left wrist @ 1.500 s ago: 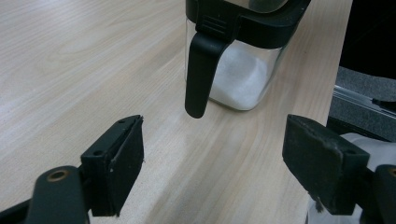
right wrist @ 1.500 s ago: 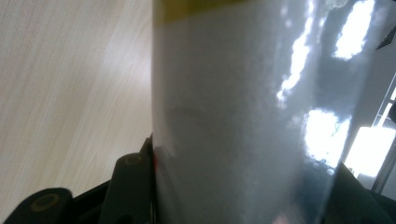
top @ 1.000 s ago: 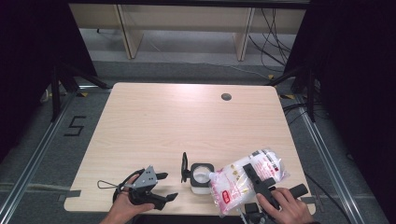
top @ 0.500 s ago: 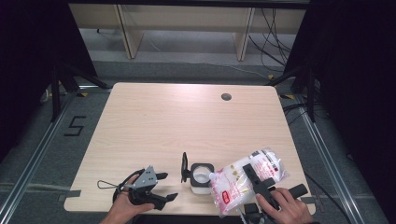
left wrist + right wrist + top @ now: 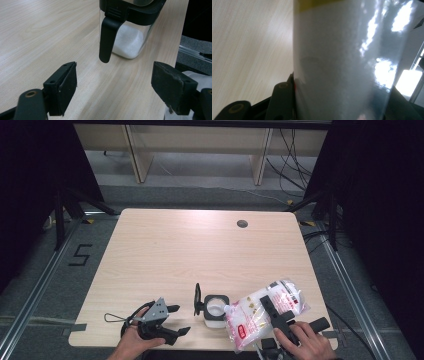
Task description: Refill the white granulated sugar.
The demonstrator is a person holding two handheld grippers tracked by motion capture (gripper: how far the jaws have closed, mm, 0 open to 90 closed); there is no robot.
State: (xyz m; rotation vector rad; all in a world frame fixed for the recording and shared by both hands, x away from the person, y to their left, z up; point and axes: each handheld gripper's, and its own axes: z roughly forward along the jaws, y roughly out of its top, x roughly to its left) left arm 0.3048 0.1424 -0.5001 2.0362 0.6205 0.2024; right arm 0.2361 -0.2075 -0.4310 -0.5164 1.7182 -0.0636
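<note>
pale wood table [image 5: 165, 255], grey floor [image 5: 210, 182] beyond.

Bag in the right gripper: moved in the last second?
No. In the high view the bag keeps its place, its corner at the open container, held in the right gripper.

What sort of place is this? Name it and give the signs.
Probably a lab or recording booth, not a kitchen. A bare wooden table stands between black curtains, a taped number marks the grey floor, and loose cables run behind it.
</note>
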